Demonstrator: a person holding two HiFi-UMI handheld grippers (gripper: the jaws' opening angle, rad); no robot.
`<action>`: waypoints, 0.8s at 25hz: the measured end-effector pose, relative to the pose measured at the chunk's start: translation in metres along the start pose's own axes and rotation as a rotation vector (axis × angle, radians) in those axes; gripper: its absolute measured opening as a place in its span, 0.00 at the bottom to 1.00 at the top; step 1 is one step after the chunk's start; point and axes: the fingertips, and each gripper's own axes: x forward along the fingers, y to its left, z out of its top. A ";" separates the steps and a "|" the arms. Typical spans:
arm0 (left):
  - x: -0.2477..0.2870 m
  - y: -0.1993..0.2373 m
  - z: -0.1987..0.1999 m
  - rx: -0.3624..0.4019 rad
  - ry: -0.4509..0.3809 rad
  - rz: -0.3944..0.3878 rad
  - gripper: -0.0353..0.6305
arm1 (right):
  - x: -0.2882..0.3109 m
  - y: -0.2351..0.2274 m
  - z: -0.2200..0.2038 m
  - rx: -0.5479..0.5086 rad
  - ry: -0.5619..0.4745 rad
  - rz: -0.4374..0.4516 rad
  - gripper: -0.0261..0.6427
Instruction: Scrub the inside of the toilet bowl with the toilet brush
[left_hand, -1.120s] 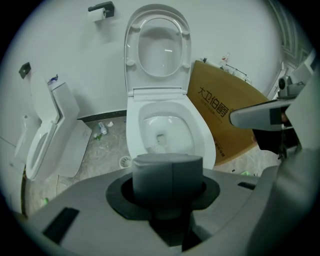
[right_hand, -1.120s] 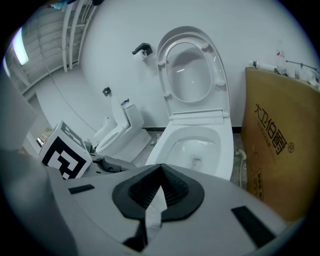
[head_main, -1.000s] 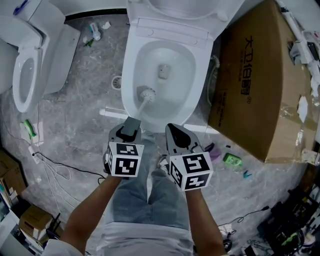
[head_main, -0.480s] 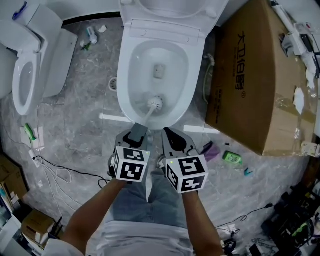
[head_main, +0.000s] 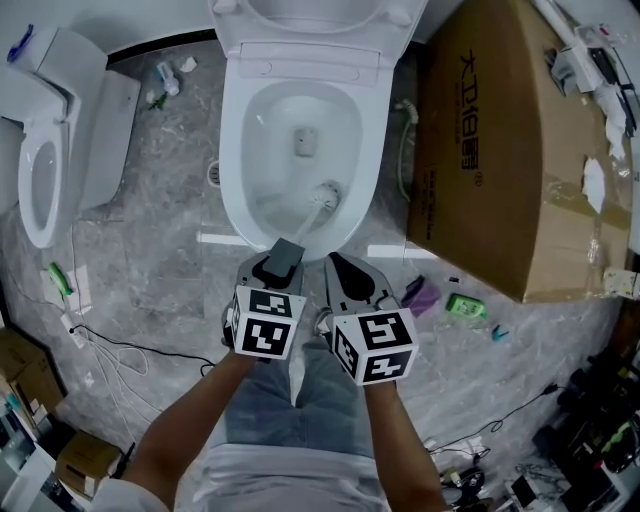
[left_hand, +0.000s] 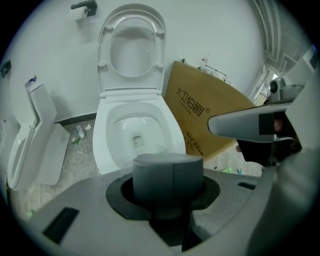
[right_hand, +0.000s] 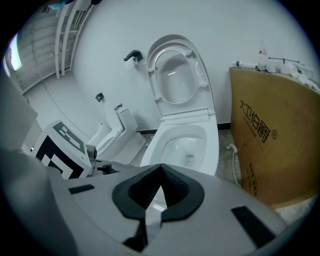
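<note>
White toilet brush (head_main: 311, 213) in bowl (head_main: 234, 160) — grasped by left gripper (head_main: 283, 258) (right gripper (head_main: 344, 267) clenched, empty)

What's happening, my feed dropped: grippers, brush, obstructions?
Left gripper shut on brush handle. Right gripper shut, empty. Brush head inside toilet bowl, at front wall. Nothing blocking it.

Toilet (head_main: 232, 150), cardboard box (head_main: 500, 150) on grey floor (head_main: 150, 270)
</note>
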 end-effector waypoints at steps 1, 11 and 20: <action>0.000 0.001 0.002 -0.001 -0.001 0.002 0.29 | 0.001 0.000 0.000 0.002 0.000 0.000 0.04; 0.016 0.021 0.013 -0.019 0.003 0.014 0.29 | 0.020 0.004 0.003 0.010 0.022 0.006 0.04; 0.039 0.047 0.041 -0.008 -0.020 0.004 0.29 | 0.049 0.004 0.012 0.019 0.041 0.021 0.04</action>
